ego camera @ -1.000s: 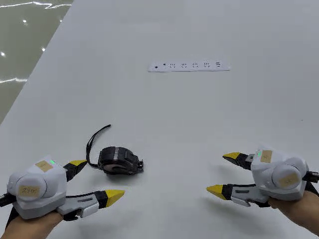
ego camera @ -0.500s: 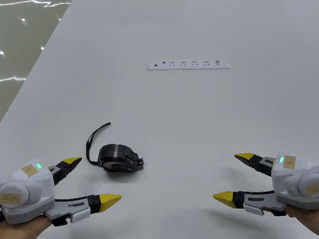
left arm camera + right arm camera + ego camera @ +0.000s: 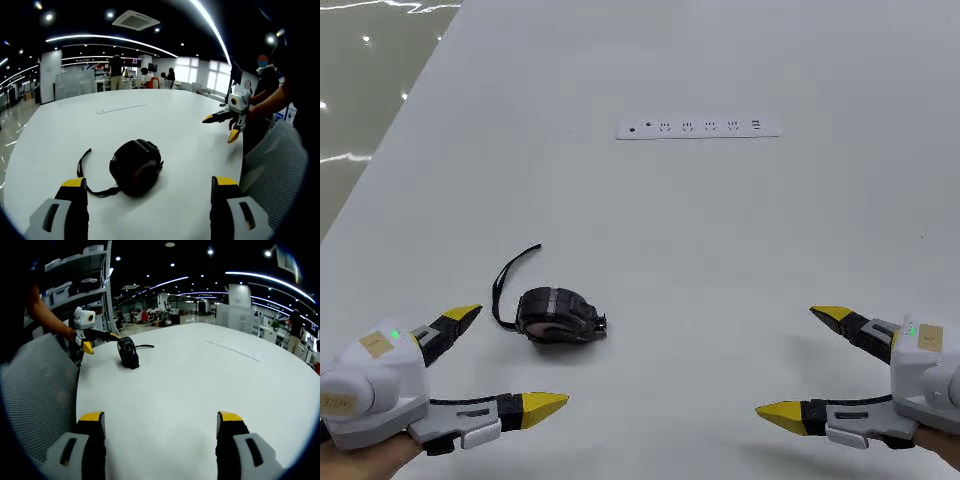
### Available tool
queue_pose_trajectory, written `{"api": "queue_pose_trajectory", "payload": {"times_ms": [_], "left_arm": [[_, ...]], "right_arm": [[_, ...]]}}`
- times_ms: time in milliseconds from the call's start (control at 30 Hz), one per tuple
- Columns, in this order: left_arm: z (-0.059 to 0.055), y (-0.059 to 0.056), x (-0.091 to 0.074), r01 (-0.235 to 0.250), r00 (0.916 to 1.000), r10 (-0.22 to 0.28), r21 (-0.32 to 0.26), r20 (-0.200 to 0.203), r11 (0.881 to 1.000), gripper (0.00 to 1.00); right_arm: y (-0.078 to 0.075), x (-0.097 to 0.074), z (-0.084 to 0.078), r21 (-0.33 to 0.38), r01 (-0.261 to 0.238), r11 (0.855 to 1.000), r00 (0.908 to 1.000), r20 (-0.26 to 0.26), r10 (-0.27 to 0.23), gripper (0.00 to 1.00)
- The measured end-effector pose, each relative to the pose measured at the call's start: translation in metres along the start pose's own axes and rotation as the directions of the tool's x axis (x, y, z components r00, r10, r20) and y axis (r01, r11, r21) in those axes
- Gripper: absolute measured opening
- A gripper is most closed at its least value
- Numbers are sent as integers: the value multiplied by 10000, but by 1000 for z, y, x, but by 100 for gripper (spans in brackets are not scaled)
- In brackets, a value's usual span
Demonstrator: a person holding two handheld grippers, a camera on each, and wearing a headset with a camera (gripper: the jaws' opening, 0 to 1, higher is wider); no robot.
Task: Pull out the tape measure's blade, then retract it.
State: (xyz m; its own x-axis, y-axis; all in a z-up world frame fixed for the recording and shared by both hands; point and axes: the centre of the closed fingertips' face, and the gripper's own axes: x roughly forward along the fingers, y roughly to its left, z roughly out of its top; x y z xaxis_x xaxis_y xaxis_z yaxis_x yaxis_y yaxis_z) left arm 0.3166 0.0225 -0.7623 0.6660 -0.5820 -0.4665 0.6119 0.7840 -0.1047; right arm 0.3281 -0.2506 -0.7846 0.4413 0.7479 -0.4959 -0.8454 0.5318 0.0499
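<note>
A black tape measure (image 3: 558, 316) lies on the white table (image 3: 700, 230), its black wrist strap (image 3: 507, 280) curling off to the left; no blade is drawn out. My left gripper (image 3: 505, 360) stands open at the near left, just short of the tape measure (image 3: 136, 166), which sits ahead of the jaws. My right gripper (image 3: 812, 365) is open at the near right, well away from the tape measure (image 3: 128, 352), with nothing between its fingers. In the right gripper view the left gripper (image 3: 97, 340) shows beside the case.
A white power strip (image 3: 698, 129) lies flat at the far middle of the table. The table's left edge (image 3: 380, 150) runs diagonally, with glossy floor beyond. A mesh chair back (image 3: 35, 395) stands close by. People stand far off in the room.
Both grippers have drawn back toward me and lower in the head view, the right one also sliding rightward. The tape measure has not moved.
</note>
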Motion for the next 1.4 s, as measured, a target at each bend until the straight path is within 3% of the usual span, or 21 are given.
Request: {"api": "queue_pose_trajectory", "payload": {"times_ms": [300,1400], "left_arm": [[-2,-2,-2,55,10000,-55,101,-51,9999,100],[-2,-3,2,301,9993,-290,547,-218,9980,100]], "right_arm": [[11,8,11,-93,-258,9996,9991,333,260,100],[9,7,7,-422,-165,9990,9998,108,169,100]]}}
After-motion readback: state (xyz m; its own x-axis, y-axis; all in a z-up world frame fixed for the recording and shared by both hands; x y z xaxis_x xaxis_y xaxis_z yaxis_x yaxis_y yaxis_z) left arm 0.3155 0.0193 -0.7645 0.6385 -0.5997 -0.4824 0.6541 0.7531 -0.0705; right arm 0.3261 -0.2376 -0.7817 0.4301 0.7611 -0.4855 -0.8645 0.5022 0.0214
